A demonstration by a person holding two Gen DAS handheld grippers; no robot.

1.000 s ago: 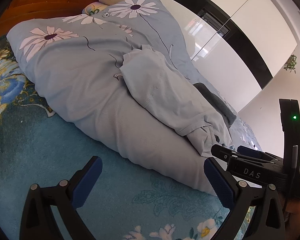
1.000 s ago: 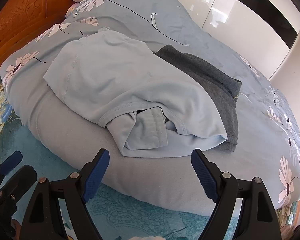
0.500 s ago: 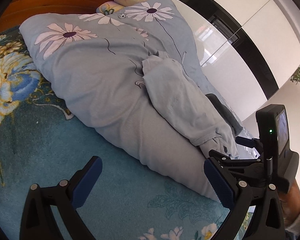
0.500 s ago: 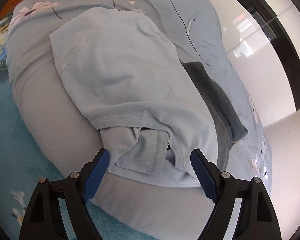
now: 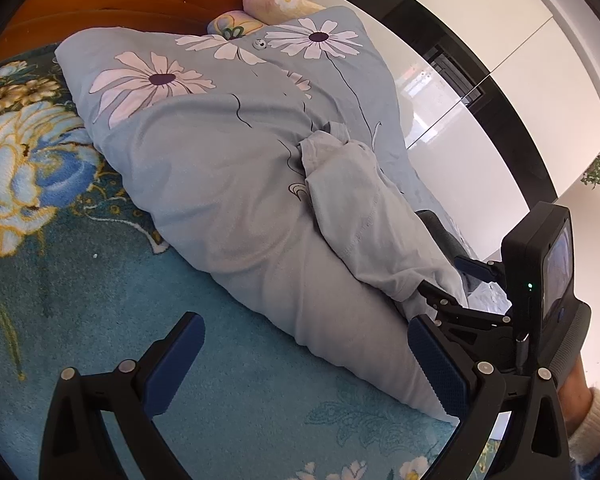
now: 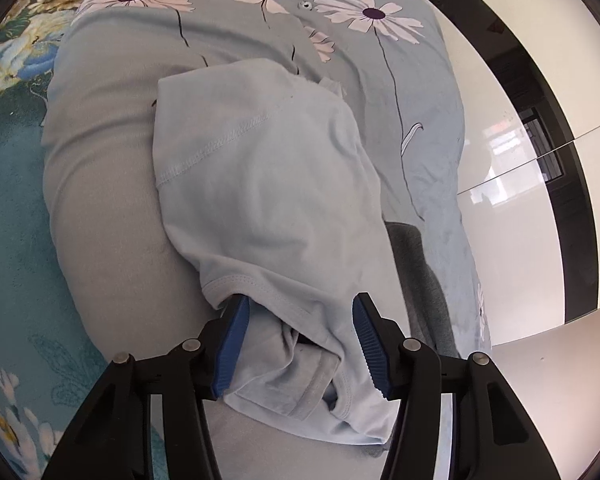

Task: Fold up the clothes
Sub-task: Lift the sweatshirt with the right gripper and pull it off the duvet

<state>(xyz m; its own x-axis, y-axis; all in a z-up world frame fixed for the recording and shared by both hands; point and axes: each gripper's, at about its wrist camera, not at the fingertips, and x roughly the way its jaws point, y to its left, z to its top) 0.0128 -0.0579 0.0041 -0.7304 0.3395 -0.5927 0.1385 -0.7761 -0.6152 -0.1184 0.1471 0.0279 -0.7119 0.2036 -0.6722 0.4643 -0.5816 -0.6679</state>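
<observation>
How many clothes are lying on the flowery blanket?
2. A light blue cotton shirt lies on top of the grey-blue daisy-print duvet, between the right gripper fingers. A dark grey garment lies beside it, partly underneath. More could be hidden.

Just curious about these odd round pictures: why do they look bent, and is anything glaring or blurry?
Both views are fisheye, with dark corners and curved edges. Left wrist view: the glossy wardrobe mirrors window light. Right wrist view: the shirt is sharp and evenly lit.

Blue fingers (image 6: 234, 338) astride pale shirt (image 6: 268, 200)
</observation>
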